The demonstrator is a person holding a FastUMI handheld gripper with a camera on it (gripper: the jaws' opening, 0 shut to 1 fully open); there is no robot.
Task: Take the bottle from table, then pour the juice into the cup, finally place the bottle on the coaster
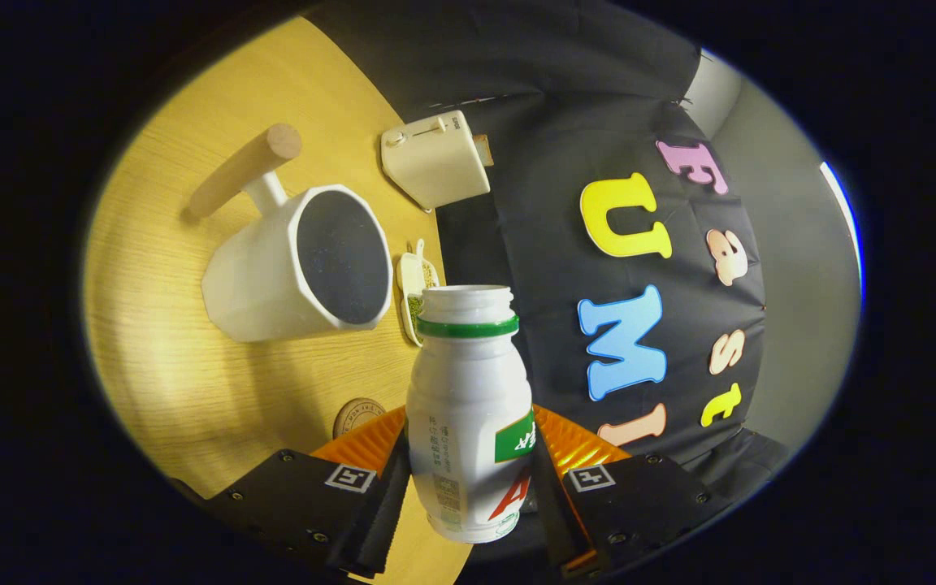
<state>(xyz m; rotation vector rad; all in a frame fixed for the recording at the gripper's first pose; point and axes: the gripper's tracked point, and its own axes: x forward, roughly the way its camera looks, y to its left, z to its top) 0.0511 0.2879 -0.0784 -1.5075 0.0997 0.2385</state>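
Gripper view, item by item. Gripper (468, 487): I have its jaws closed on both sides of the bottle (470, 406), which sits between the fingers, cap off. Scene rolled sideways, so I judge the pour under way. Cup (297, 264): beyond the neck on the table (167, 366), mouth facing me. Coaster (357, 416): just beside the fingers, awaiting the bottle.

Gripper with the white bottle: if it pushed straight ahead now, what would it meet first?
The gripper, shut on the white green-ringed plastic bottle, points past the wooden table's edge. The bottle mouth would likely reach the booth's black cloth wall first; depth is unclear.
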